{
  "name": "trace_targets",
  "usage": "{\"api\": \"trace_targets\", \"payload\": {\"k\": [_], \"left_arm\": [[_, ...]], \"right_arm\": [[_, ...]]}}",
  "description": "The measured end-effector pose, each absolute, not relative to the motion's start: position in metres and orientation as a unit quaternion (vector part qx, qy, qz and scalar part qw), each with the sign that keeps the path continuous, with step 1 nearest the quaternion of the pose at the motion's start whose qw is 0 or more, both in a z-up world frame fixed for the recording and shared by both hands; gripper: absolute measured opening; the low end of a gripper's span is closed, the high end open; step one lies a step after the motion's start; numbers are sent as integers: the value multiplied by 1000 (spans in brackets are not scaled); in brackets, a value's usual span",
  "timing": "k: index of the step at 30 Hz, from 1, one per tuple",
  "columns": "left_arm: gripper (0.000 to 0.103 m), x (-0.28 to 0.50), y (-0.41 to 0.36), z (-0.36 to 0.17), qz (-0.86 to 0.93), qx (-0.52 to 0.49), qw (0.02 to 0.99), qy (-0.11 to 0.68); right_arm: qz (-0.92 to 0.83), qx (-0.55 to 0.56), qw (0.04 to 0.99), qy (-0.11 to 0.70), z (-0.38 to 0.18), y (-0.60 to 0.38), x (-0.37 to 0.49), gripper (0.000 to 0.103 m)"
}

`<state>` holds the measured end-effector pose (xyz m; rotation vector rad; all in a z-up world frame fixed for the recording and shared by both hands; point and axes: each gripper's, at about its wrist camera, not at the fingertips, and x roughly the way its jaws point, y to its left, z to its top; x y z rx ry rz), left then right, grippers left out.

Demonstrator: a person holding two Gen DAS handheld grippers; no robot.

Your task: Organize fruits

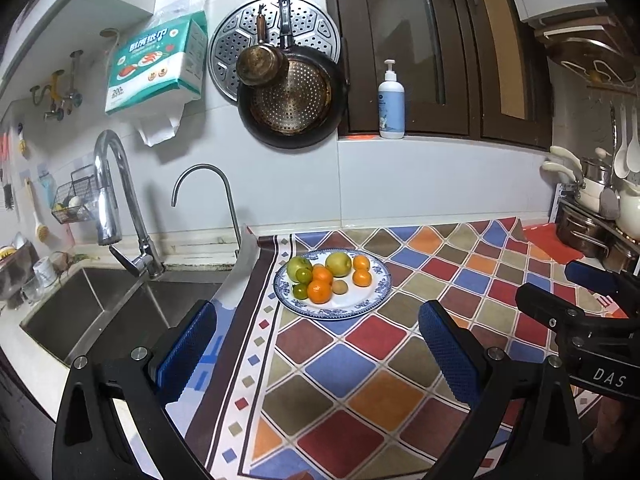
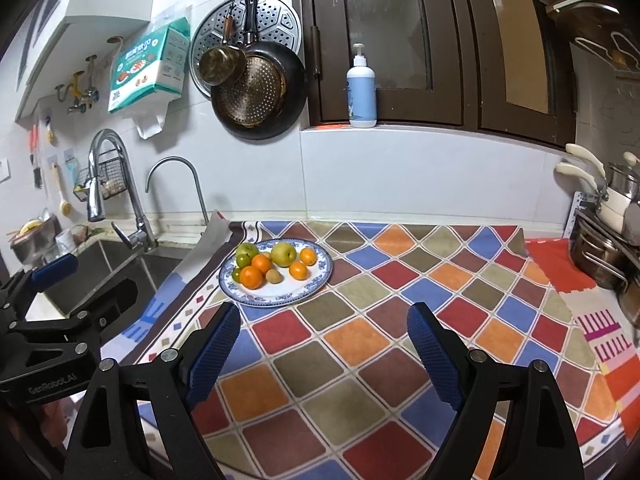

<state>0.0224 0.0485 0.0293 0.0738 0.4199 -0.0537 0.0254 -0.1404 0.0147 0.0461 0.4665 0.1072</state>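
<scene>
A blue-and-white patterned plate (image 1: 374, 302) (image 2: 316, 280) sits on the chequered cloth near the sink. It holds two green apples (image 1: 338, 264) (image 2: 283, 254), several oranges (image 1: 320, 293) (image 2: 252, 277), small green citrus (image 1: 304, 276) (image 2: 242, 260) and a kiwi (image 1: 340, 286) (image 2: 273, 276). My left gripper (image 1: 316, 350) hangs open above the cloth, short of the plate, nothing between its blue pads (image 1: 188, 344). My right gripper (image 2: 324, 346) is open too, empty, with the plate ahead and to its left. Each gripper shows at the edge of the other's view.
A steel sink (image 1: 100, 312) (image 2: 112, 268) with two faucets (image 1: 116, 208) lies left of the cloth. Pots and pans (image 1: 592, 224) (image 2: 608, 248) are stacked at the right. Pans (image 1: 292, 100) hang on the wall, and a pump bottle (image 1: 391, 100) stands on the ledge.
</scene>
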Motion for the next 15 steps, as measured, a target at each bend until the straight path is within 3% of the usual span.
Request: {"api": "trace_targets", "payload": {"k": [15], "left_arm": [[103,-12,28,30,-19,39,978,202]], "right_arm": [[65,27,971,229,14,-159,-7,86]]}}
